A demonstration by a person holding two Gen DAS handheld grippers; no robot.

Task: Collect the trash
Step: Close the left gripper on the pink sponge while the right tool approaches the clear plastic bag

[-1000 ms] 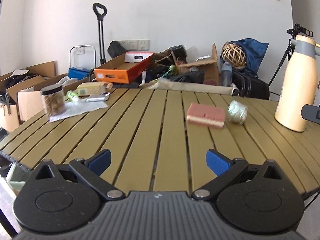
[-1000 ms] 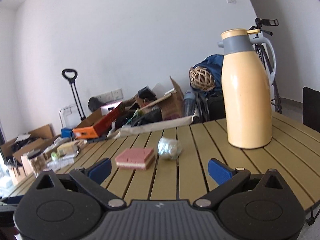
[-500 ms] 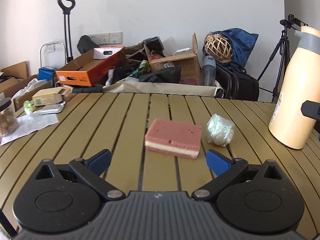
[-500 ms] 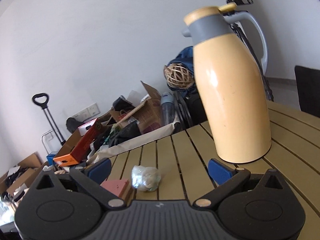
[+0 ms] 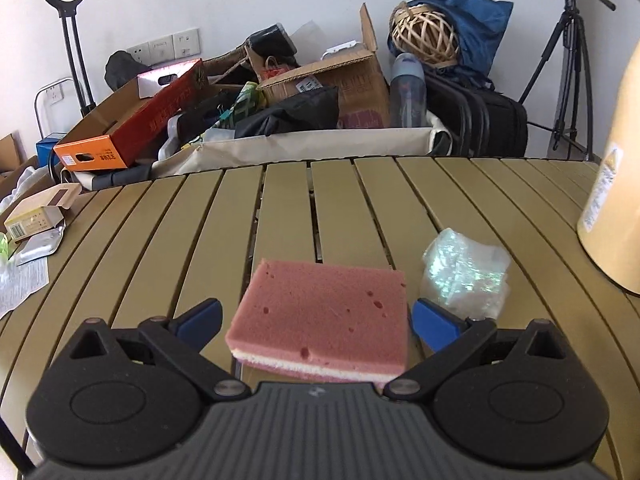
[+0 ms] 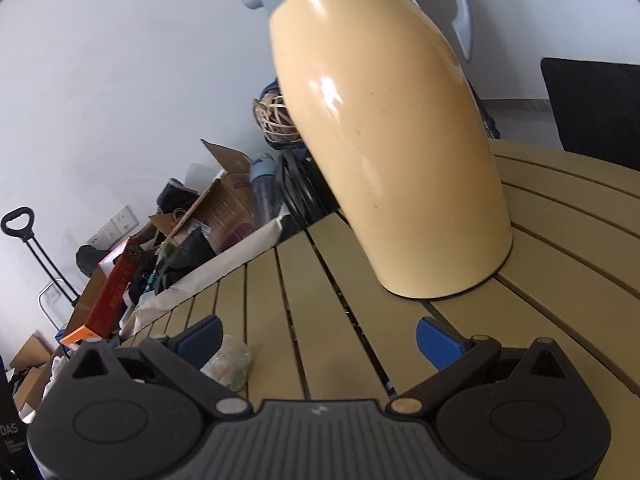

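A pink sponge (image 5: 322, 316) with a white layer lies on the slatted olive table (image 5: 192, 240), between the open blue fingers of my left gripper (image 5: 316, 322). Whether the fingers touch it I cannot tell. A crumpled ball of clear shiny plastic (image 5: 464, 276) sits just right of the sponge, beside the right fingertip (image 5: 434, 326). In the right wrist view the same plastic ball (image 6: 228, 364) lies by the left finger of my right gripper (image 6: 318, 336), which is open and empty over the table (image 6: 280, 320).
A tall cream thermos jug (image 6: 384, 140) stands close ahead of the right gripper; its side shows at the right edge (image 5: 618, 208). Small boxes, a foil packet and paper (image 5: 32, 224) lie at the table's left. Cardboard boxes, bags and a tripod (image 5: 568, 68) crowd the floor behind.
My left gripper has moved forward until the sponge sits between its fingers. My right gripper has moved closer to the jug and tilted, with the plastic ball now at its left finger.
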